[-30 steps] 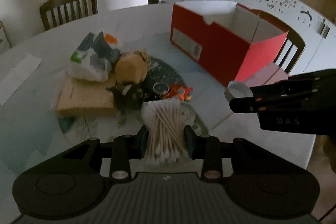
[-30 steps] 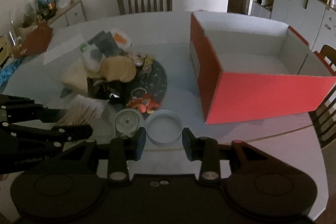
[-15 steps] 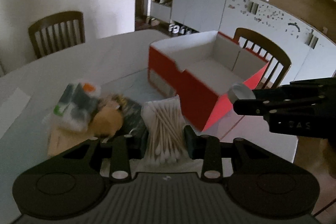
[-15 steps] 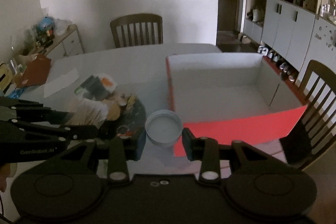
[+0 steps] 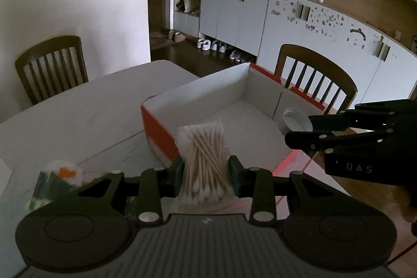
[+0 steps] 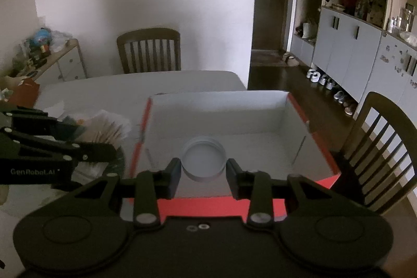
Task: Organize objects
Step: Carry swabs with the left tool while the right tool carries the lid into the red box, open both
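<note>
The left gripper (image 5: 206, 172) pinches a clear packet of cotton swabs (image 5: 204, 160) between its two pads, the packet standing up out of the jaws and held above the near edge of the red box (image 5: 156, 129) with the white inside. The right gripper (image 6: 203, 172) pinches a round white lid (image 6: 203, 159) by its rim, hollow side towards the camera, and hangs over the open box, whose floor looks bare. The main risk seems to be the left side: the packet appears to sit near the box's near left wall rather than well over the floor, so if the pads part here it could catch the wall and tip back onto the table (image 5: 78, 116), where a green-and-orange packet (image 5: 56, 180) lies among other clutter. The packet is soft and slippery-looking, held only low down, so a squeeze that slackens could let it slide out early. The lid is gripped across a thin rim; dropped on edge it may roll or bounce within the box. The two grippers are near each other, so a careless swing over the box might knock one load against the other tool
</note>
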The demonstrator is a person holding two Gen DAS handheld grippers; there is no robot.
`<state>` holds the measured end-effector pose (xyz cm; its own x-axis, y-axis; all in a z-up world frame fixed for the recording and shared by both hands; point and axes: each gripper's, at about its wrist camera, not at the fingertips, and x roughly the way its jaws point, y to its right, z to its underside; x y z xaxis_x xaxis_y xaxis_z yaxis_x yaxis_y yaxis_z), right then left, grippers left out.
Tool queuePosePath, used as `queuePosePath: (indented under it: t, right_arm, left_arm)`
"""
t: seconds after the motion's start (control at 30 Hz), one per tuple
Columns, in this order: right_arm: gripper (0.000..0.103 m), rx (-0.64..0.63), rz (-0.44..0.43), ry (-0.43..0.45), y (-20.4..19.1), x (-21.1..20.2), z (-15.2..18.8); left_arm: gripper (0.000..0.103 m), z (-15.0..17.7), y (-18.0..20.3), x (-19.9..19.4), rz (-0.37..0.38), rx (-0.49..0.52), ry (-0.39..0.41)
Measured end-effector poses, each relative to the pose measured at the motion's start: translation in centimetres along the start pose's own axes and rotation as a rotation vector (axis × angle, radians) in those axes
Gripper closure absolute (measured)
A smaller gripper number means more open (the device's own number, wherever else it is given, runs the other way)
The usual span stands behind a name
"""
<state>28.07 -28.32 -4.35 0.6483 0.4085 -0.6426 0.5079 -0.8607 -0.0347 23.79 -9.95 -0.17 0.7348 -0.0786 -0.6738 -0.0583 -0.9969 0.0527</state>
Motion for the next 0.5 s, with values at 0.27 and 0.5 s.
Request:
queuePosePath:
  t: [0.27,0.5]
  right_arm:
    - [0.066,0.02,0.004,-0.056,4.0,3.4,-0.7]
    - [0.066,-0.02,0.005,-0.108,6.1,6.6,-1.0]
  left_arm:
    - [0.068,-2.3,1.9,5.7,-0.009,0.017,-0.077]
    - [0.068,-3.9,3.1,9.7,-0.038,0.083,-0.126]
